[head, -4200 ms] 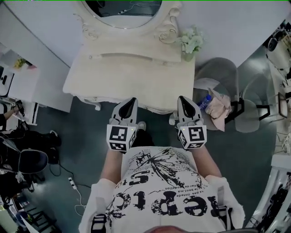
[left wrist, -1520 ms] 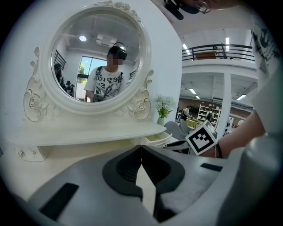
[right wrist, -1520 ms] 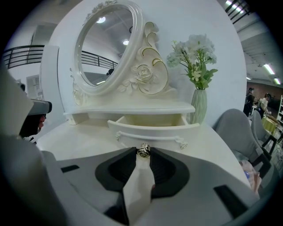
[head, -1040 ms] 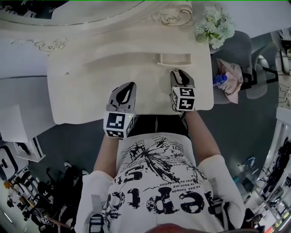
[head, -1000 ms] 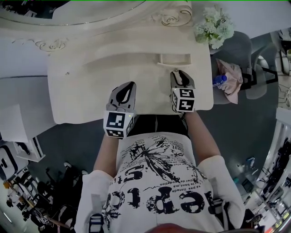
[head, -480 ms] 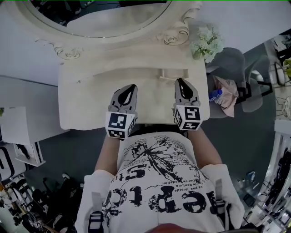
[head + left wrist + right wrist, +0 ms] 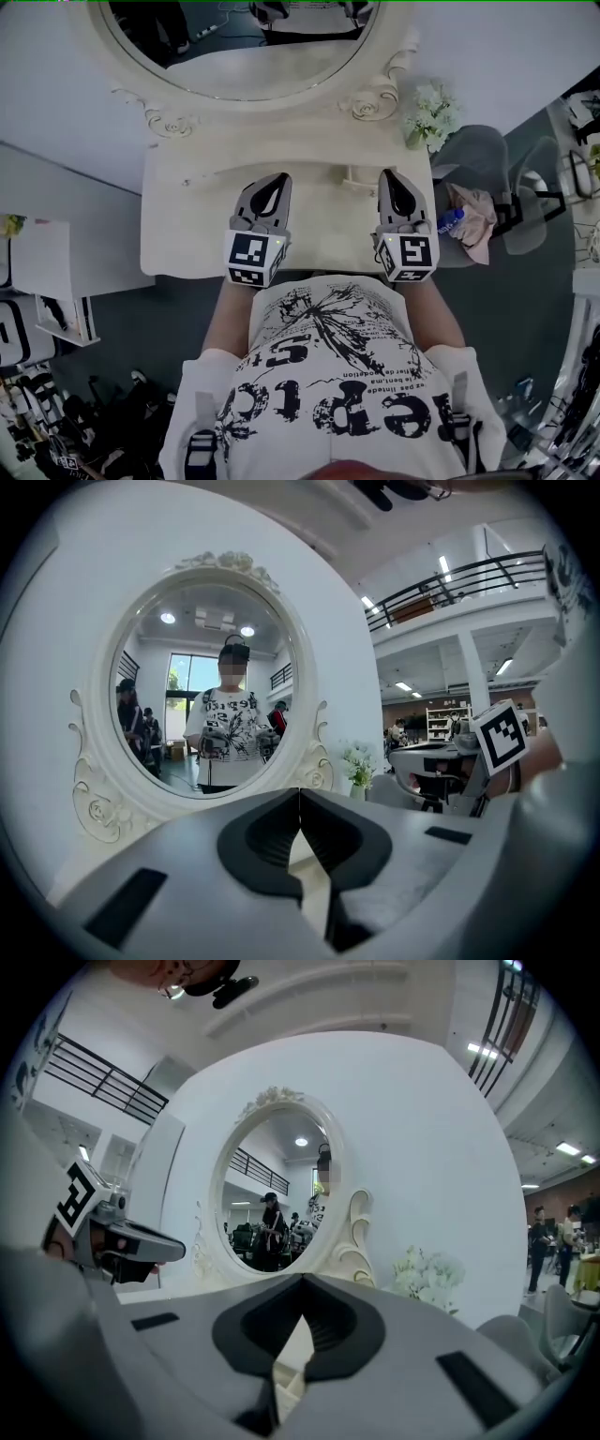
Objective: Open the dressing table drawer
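Left gripper (image 7: 277, 180): jaws clenched together, nothing between. Right gripper (image 7: 392, 176): jaws also pressed together, empty. Both over dressing table (image 7: 183, 230) top. Small drawer (image 7: 355, 175) just left of right fingertips, between both grippers, not gripped. Mirror (image 7: 234, 47) ahead of fingertips.

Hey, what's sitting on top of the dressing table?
White flowers stand at the back right corner of the dressing table, beside the mirror. The left hand-held gripper and right hand-held gripper cover part of the top; anything beneath them is hidden.
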`<state>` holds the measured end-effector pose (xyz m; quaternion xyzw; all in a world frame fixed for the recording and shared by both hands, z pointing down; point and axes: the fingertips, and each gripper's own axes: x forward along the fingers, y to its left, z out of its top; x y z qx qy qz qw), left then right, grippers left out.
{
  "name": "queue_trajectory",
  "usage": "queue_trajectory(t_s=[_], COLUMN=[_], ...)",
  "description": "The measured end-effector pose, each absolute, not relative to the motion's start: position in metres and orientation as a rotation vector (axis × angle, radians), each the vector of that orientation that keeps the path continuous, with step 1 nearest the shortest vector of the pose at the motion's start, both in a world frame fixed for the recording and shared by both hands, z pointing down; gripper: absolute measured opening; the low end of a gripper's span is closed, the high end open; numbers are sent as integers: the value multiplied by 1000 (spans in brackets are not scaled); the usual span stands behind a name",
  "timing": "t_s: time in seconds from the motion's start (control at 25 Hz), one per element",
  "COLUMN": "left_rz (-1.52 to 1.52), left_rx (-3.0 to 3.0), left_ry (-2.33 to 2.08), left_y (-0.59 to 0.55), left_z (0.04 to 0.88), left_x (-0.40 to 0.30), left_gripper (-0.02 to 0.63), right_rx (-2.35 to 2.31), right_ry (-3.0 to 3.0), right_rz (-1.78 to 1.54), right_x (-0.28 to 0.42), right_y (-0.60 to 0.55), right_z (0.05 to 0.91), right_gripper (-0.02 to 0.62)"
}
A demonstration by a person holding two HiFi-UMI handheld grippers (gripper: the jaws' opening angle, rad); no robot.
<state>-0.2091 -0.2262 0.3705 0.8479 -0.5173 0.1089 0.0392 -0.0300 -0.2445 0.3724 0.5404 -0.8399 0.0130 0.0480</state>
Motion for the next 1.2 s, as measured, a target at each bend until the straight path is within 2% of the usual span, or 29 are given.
queue_trajectory(t_s=[1.2], left_rz=[326], left_rx=[2616], left_ry=[-1571], left_y=[-231], left_z=[363], left_x=[-209], left_gripper=[18], right_rx=[1536], right_ry=[-2604], right_rz=[57], right_x=[-56], right_y=[-238], right_z=[378], right_gripper=[17])
